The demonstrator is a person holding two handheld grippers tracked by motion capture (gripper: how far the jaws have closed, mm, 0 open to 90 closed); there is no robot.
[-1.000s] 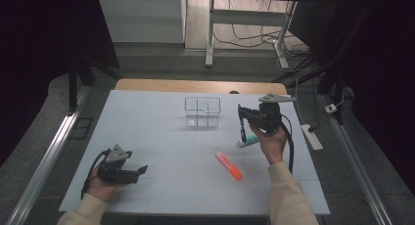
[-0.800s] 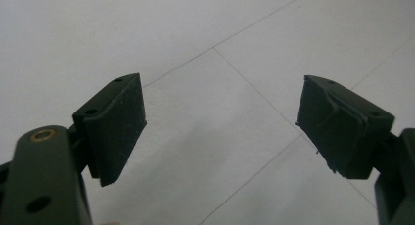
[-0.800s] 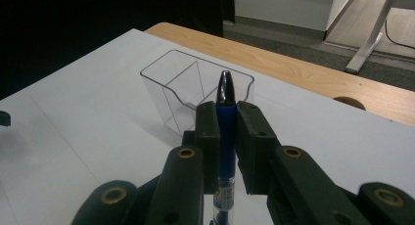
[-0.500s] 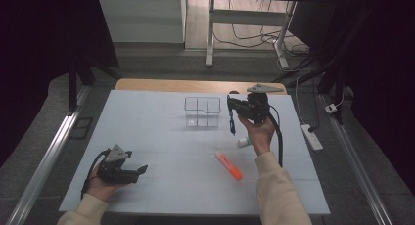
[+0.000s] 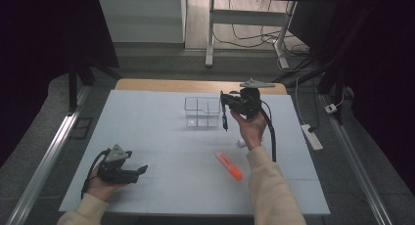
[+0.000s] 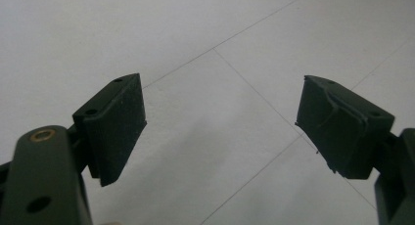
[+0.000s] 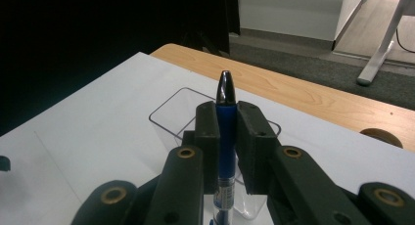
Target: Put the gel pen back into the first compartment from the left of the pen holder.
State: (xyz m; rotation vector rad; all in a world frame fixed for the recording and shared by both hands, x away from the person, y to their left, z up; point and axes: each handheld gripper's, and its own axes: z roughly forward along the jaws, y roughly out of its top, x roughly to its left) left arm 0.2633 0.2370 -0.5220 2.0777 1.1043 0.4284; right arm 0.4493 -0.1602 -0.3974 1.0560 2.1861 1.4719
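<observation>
My right gripper [image 5: 224, 101] is raised above the table and shut on a blue pen [image 5: 224, 118], which hangs down from the jaws just right of a clear plastic divided box [image 5: 201, 112]. In the right gripper view the pen [image 7: 225, 90] stands upright between the closed jaws of the gripper [image 7: 226, 112], its dark tip above them and the clear box [image 7: 169, 112] behind and below. An orange highlighter [image 5: 229, 166] lies on the white mat nearer the person. My left gripper [image 5: 142, 170] rests at the front left, and its jaws [image 6: 220, 122] are open over bare mat.
A small white object [image 5: 241, 143] lies on the mat below the right hand. The white mat [image 5: 161, 137] covers the table, with a wooden edge [image 5: 171, 84] at the back. A power strip [image 5: 311, 137] lies on the floor to the right.
The right gripper has carried the pen up and to the left, from the right side of the mat to beside the clear box. The left gripper has stayed still.
</observation>
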